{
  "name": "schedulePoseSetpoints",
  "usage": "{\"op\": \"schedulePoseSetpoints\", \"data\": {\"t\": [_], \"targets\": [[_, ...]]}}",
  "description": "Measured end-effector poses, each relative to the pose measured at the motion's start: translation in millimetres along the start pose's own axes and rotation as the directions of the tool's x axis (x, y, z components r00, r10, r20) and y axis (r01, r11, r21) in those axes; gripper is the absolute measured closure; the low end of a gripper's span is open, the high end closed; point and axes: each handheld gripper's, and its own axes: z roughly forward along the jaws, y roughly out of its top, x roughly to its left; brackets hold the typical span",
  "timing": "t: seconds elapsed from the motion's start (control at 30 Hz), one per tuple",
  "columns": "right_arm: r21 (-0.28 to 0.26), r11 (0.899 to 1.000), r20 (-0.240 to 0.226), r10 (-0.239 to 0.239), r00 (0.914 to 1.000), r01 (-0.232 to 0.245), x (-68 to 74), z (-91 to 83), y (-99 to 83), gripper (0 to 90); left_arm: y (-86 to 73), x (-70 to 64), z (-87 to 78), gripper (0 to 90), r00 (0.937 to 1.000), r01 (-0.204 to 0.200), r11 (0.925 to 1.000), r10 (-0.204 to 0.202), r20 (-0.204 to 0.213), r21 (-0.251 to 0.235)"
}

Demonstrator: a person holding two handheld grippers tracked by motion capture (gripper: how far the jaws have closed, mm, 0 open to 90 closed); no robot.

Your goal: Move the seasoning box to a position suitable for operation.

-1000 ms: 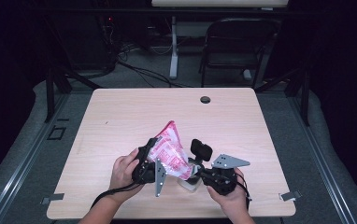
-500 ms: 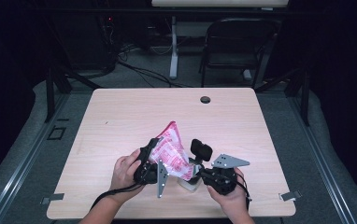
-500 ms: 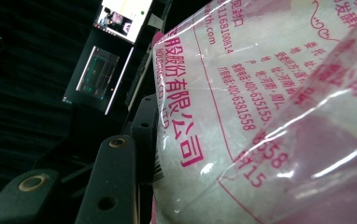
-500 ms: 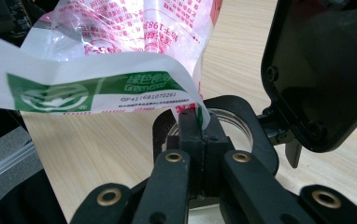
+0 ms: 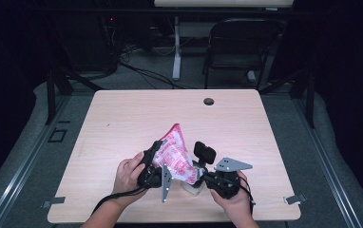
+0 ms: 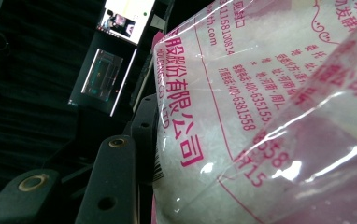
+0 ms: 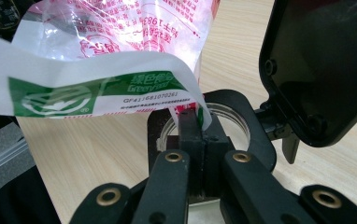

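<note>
table (image 5: 122, 118) brightly lit | surroundings dark | bag (image 6: 270, 116) glare, close-up blur

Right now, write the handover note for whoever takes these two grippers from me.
Left gripper: jaws clamp the side of the pink-printed bag, holding it tilted over the table.
Right gripper: jaws shut on the bag's lower white-and-green edge.
A clear container with a black hinged lid open sits under that edge.
Done: bag gripped at both ends above the container.
Left, probably: open the bag and pour; contents still look inside.
</note>
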Motion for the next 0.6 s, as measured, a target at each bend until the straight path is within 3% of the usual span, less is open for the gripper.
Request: {"op": "schedulePoseSetpoints", "data": {"t": [0.6], "targets": [[0.004,1.000,0.011,-0.002,0.9999,0.002,0.2,3.5,-2.0,89.5,1.5,0.1,-1.0,60.1,0.9998,-0.011,0.9999,0.011,-0.015,-0.007]]}}
